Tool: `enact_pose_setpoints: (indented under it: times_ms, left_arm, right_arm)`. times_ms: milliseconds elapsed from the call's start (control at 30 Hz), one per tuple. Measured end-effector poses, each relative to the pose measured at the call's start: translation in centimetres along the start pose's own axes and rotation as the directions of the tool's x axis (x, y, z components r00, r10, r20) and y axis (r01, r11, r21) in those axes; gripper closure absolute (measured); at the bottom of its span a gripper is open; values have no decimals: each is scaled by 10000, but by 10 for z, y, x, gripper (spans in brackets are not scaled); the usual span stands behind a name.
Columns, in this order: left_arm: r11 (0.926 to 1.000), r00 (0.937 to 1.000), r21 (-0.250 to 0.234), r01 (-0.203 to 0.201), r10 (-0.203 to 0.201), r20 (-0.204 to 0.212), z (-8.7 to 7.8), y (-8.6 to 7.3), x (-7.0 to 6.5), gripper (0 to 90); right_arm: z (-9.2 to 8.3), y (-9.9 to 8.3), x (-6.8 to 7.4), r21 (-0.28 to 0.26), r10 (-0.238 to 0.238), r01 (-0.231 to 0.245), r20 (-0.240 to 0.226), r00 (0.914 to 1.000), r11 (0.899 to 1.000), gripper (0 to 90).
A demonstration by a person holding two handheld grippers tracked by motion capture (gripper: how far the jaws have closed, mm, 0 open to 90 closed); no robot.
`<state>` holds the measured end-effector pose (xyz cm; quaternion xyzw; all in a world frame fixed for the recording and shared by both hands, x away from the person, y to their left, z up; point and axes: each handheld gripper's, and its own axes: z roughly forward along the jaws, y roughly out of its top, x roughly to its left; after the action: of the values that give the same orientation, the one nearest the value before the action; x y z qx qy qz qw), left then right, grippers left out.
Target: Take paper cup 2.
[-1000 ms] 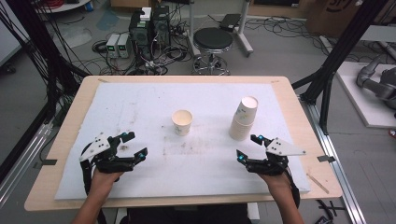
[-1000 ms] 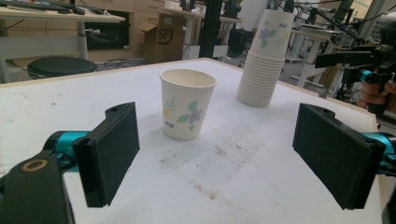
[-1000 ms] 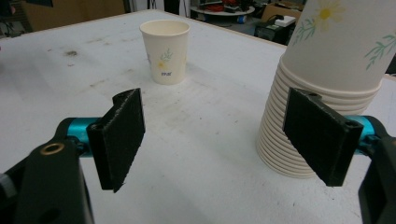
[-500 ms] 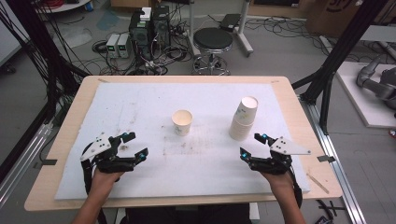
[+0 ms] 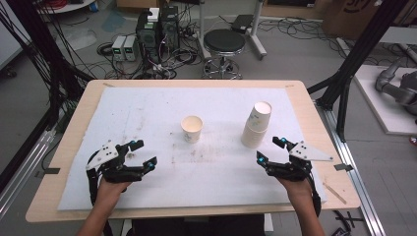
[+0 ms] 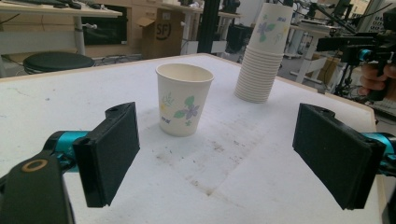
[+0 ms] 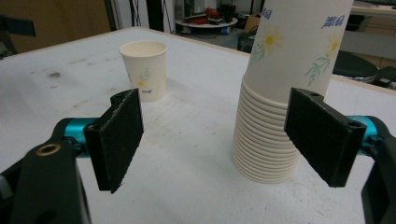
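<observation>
L gripper (image 5: pixel 140 153) sits low at the near-left, jaws wide apart w/ nothing between them, pointing up and to the right in the high view. L hand (image 5: pixel 110 189) grips it from behind, forearm coming in from the bottom edge. R gripper (image 5: pixel 270 150) is at the near-right, jaws pointing up-left; they've just been opening further and stand wide, nothing between the pads. R hand (image 5: pixel 295 184) holds the body from behind, wrist roughly straight. Grey three-cornered plate tops each gripper. Both grippers well apart.
</observation>
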<state>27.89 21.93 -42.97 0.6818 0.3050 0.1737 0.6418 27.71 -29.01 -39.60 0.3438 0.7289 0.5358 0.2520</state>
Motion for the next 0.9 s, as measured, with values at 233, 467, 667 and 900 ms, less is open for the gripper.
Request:
enact_pose_setpoints:
  times_ms: [233,467,667,900]
  left_arm:
    - [10000,10000,27,32,-32,-9,0,0,1,146]
    - [9999,10000,103,3,-4,24,1,-1,1,146]
    - [9999,9999,90,95,-96,52,2,-1,1,146]
    - [9999,9999,75,141,-141,18,1,-2,2,147]
  right_arm:
    - [0,1,-7,59,175,-176,138,9998,9998,204]
    - [6,8,-18,37,306,-307,342,9989,9995,204]
    - [17,17,-28,-4,421,-421,563,9975,9991,203]
    - [31,34,-37,65,551,-557,734,9958,9984,204]
